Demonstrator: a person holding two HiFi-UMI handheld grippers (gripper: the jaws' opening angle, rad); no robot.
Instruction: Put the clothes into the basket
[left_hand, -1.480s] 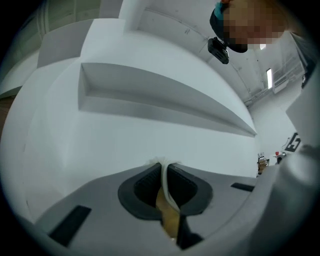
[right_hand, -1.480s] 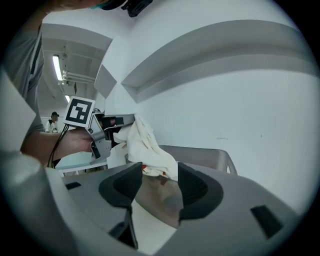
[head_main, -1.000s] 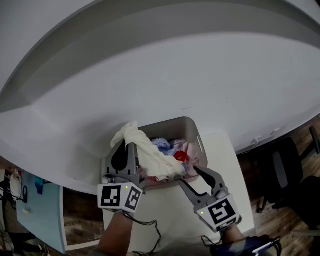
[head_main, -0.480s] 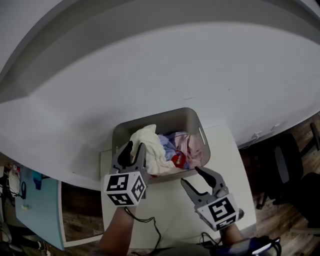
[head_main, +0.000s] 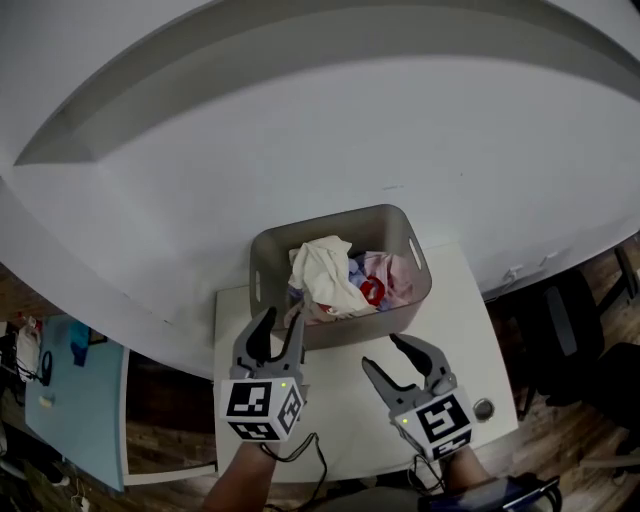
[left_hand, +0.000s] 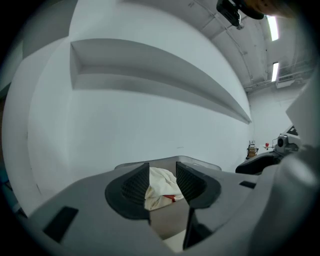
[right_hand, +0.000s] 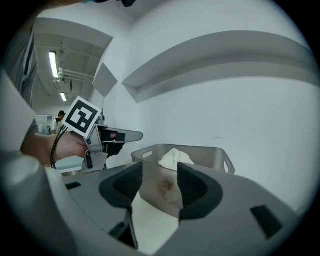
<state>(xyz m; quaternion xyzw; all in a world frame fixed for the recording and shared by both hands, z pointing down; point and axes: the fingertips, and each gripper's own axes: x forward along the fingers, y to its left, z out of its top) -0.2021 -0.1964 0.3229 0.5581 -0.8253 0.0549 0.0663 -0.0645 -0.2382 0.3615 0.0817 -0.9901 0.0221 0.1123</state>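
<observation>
White table (head_main: 345, 405) holds one basket (head_main: 345, 332) of perhaps four clothes (head_main: 325, 272); left gripper (head_main: 283, 320) opening, right gripper (head_main: 384, 352) spread, both empty.

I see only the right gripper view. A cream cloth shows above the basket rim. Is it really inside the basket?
Observer: Yes. The head view shows the cream cloth inside the grey basket, on top of the pile.
Operator: What lies beside it?
Observer: A pink garment and a red item, both inside the basket.
Operator: Does the left hand-held gripper hold anything?
Observer: No. In its own view the jaws are opening with nothing between them.
</observation>
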